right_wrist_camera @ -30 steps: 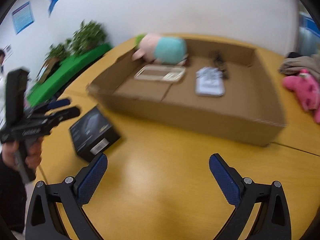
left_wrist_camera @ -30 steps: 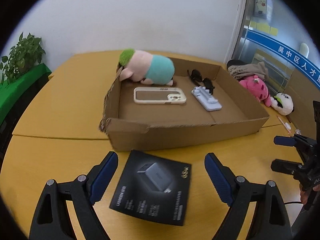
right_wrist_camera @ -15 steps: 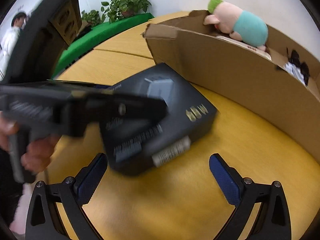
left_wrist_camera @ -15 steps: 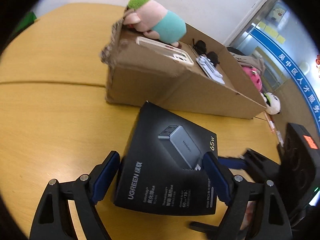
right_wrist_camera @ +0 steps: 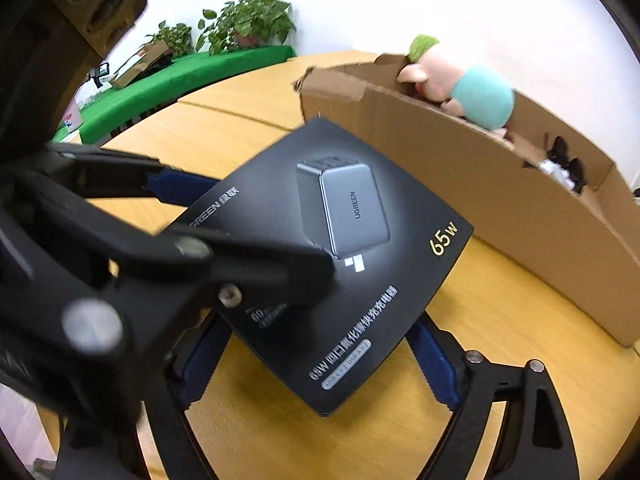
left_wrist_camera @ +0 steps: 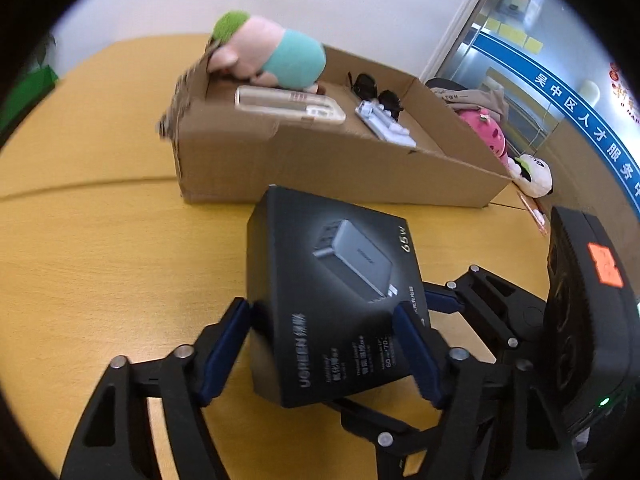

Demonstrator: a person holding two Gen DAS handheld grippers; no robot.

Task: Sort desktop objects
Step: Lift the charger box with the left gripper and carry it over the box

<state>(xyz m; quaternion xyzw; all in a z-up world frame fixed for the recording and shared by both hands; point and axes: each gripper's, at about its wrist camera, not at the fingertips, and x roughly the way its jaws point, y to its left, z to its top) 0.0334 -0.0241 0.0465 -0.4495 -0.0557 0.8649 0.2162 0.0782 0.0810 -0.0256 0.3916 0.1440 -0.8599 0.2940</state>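
Observation:
A black charger box (left_wrist_camera: 336,292) lies on the yellow table in front of the cardboard tray (left_wrist_camera: 304,160). My left gripper (left_wrist_camera: 324,340) is shut on the box, one blue pad on each side. My right gripper (right_wrist_camera: 316,360) is closed around another corner of the same box (right_wrist_camera: 340,248), its pads against the box edges. The right gripper also shows in the left wrist view (left_wrist_camera: 472,304), under the box's right side. The tray holds a pink and teal plush (left_wrist_camera: 272,54), a phone case (left_wrist_camera: 288,106), sunglasses (left_wrist_camera: 376,90) and a white item (left_wrist_camera: 384,128).
More plush toys (left_wrist_camera: 492,136) lie on the table right of the tray. A green bench with potted plants (right_wrist_camera: 240,24) stands beyond the table. The tray's near wall (right_wrist_camera: 480,208) stands just behind the box.
Both grippers moved in from open and apart to close on the black box. The left one closed on its sides, the right one came under its corner. The box looks slightly lifted and tilted.

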